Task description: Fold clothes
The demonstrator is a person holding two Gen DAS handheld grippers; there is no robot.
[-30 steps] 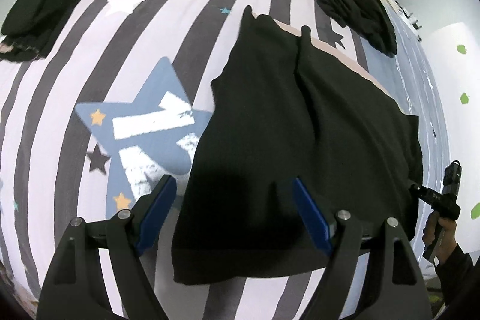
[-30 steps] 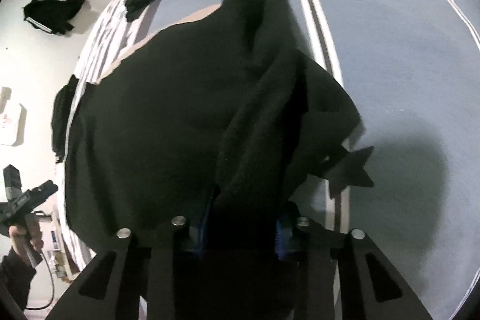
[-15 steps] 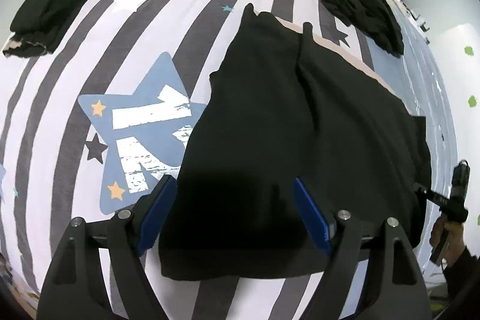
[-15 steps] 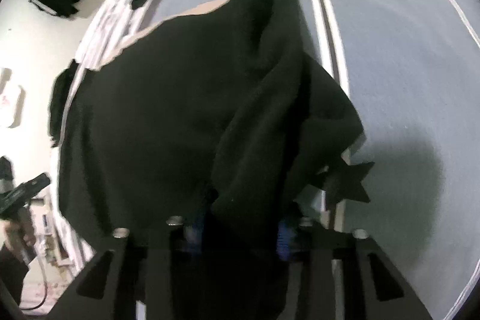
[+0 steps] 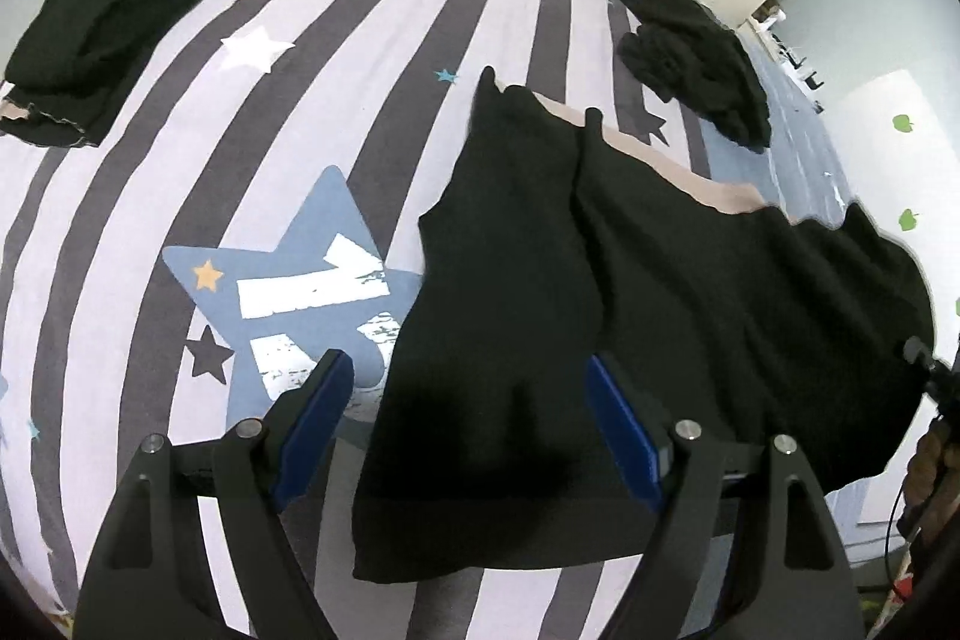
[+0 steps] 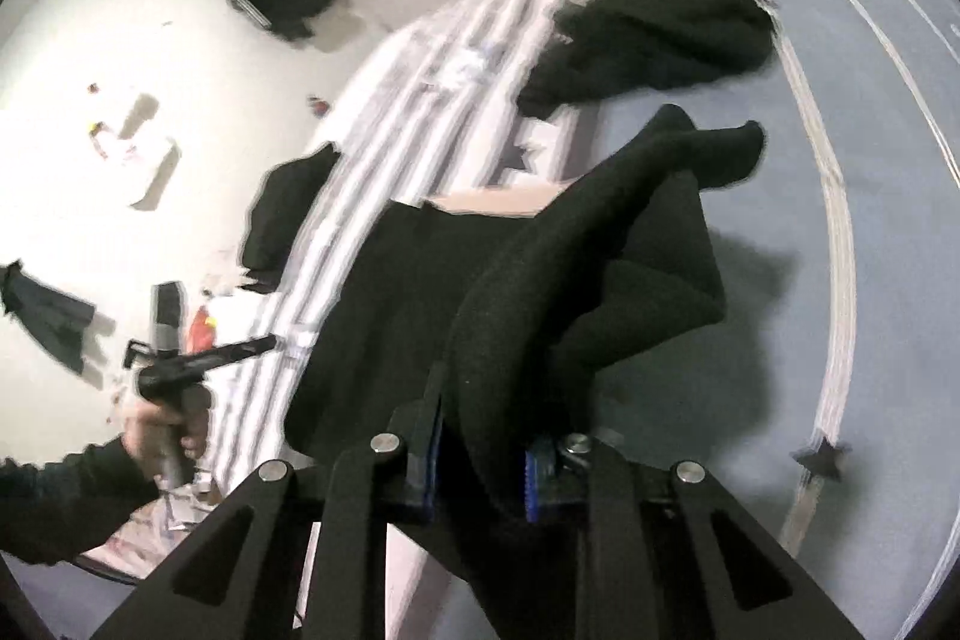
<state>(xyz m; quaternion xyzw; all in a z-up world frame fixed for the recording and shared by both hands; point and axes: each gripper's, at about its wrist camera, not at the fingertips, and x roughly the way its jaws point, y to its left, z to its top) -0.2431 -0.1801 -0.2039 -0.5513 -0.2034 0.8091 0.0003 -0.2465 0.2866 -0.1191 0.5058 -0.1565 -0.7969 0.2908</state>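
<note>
Your right gripper (image 6: 480, 466) has lifted its fold of the black garment (image 5: 600, 292) up off the bed since a second ago, so that view now tilts toward the white wall and ceiling and is blurred with motion. Its blue pads are pressed together on a thick bunch of the dark cloth, which drapes away from the fingers and hangs above the grey-blue part of the bedding. Your left gripper (image 5: 468, 424) stands spread wide, its blue pads (image 5: 312, 412) on either side of the garment's near corner, gripping nothing; whether they touch the cloth you cannot tell. Most of the garment lies spread on the striped bedspread (image 5: 150, 196), just right of the big blue star (image 5: 288, 280), with a beige lining (image 5: 708, 178) showing along its far edge. A folded black pile (image 5: 114, 16) sits at the far left, well apart, and a crumpled black heap (image 5: 696, 58) lies beyond the garment to the right.
</note>
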